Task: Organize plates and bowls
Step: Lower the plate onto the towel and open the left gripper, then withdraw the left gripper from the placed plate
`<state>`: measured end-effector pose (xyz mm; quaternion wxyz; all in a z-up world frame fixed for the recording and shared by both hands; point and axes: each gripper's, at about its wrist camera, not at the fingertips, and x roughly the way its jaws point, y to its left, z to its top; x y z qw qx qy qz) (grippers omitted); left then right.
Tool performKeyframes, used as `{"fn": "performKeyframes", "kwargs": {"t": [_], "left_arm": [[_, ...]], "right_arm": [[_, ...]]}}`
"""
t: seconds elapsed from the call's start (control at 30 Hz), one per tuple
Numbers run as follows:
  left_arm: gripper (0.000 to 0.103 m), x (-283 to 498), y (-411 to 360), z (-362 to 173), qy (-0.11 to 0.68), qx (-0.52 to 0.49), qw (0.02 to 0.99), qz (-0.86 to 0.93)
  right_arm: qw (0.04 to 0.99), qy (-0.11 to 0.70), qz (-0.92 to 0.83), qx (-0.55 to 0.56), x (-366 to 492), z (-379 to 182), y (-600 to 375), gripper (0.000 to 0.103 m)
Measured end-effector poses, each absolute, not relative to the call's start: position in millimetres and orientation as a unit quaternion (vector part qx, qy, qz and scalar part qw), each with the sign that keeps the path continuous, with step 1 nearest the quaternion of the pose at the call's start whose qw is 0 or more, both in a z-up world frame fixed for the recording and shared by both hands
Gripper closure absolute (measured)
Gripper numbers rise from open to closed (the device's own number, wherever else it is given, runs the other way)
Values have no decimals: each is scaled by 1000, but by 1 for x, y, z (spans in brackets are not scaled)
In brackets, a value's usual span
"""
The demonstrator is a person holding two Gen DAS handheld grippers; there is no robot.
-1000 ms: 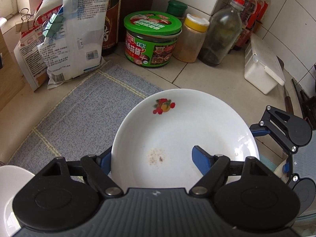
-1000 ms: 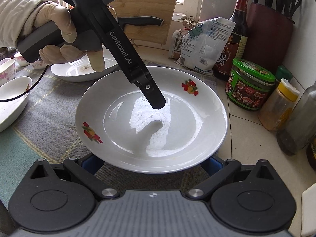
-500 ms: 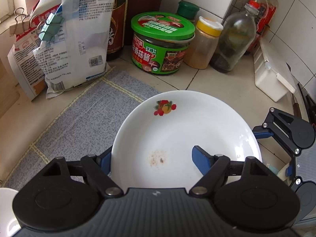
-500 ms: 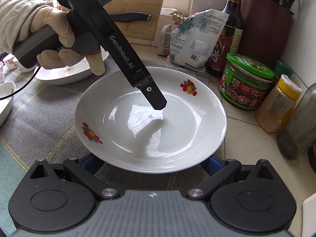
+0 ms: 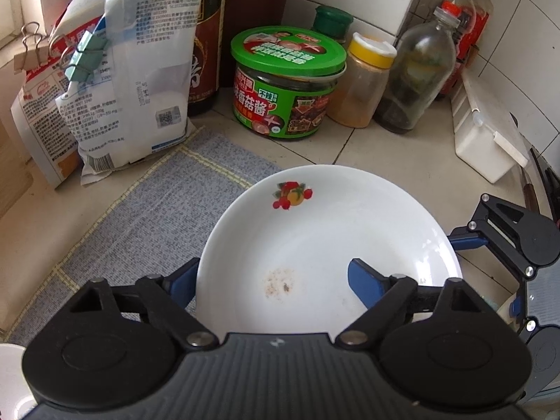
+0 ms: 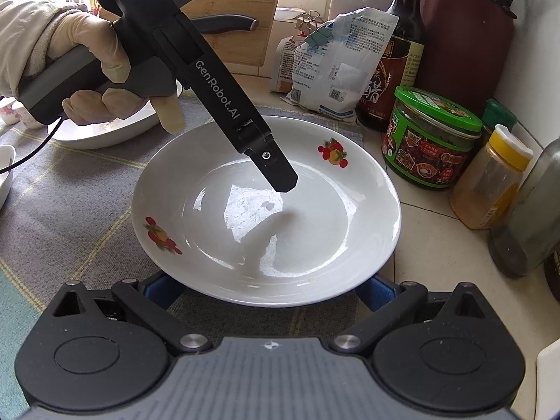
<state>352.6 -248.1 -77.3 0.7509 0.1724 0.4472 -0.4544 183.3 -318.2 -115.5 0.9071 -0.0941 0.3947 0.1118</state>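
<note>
**Left wrist view.** The left hand-held gripper (image 5: 273,274) points down at a white plate (image 5: 315,231) with a fruit print near its far rim and a small patch of brown crumbs in its well. The plate's near rim lies between the jaws. One blue finger (image 5: 364,285) reaches over the inside of the plate, and the other is half hidden behind the rim on the left. The jaws have just been opening and stand apart, not clamped on the rim. The plate sits over the corner of a blue-grey mat (image 5: 140,231) and partly over the tiled bench (image 5: 385,161). Behind it stand two clipped bags (image 5: 133,87), a green-lidded jar (image 5: 287,80), a yellow-capped jar (image 5: 364,80), a glass bottle (image 5: 420,73) and a white box (image 5: 486,140).

**Right wrist view.** The right hand-held gripper (image 6: 267,288) has its fingers spread wide, with their blue tips tucked under the plate's near rim on either side. Whether they touch the plate I cannot tell, nor whether it rests on the mat or is raised. A gloved hand (image 6: 94,66) holds the left hand-held gripper, whose upper finger hangs just above the plate's well and casts a shadow there. A second white dish (image 6: 115,133) lies on the mat behind that hand.
</note>
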Motion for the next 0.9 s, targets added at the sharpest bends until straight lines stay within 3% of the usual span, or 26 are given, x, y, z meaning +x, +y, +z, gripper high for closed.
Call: {"fn": "performKeyframes", "kwargs": {"t": [0.43,0.9], "left_arm": [[12,325,-231,-46,418,181,780,-428],[12,227,-188,-7,377,180,823,-386]], "right_arm": [[912,388,112,-70,162,-103,-319,0],[924,374,54,-56,109,-78,-289,0]]}}
